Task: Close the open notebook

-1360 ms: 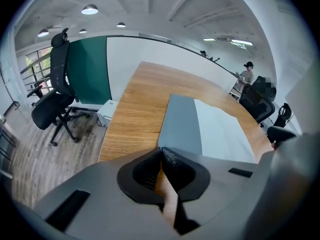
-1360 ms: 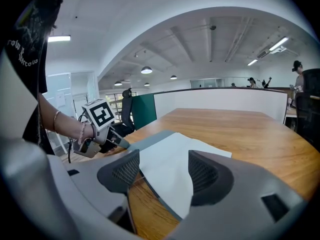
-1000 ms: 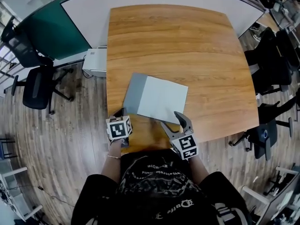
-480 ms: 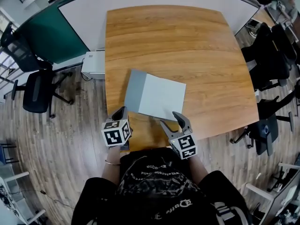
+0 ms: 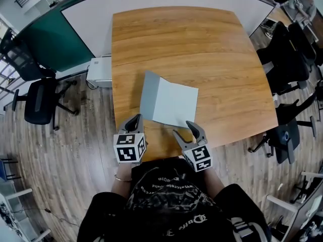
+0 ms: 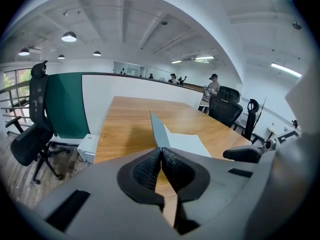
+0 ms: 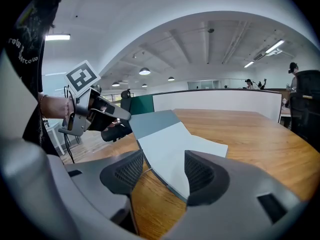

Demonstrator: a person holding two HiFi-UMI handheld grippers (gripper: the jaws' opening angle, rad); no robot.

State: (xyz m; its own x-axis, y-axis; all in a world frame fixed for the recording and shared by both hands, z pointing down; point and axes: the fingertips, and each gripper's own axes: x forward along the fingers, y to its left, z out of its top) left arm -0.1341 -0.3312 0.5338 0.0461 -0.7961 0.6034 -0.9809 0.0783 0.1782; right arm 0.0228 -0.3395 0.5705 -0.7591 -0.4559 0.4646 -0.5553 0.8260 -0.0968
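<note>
Notebook (image 5: 176, 106) cover (image 5: 150, 96) is pinched at its near corner by the pressed-together jaws of the left gripper (image 5: 135, 121) and held tilted up over the pale page. The right gripper (image 5: 182, 128) is held with jaws spread; they have just been closing slightly, and the notebook's near edge is seen between them. The notebook is placed near the front edge of the table (image 5: 202, 44).

Matt grey paper notebook (image 5: 174, 105) on a smooth, faintly glossy wood-grain table (image 5: 192, 44)
</note>
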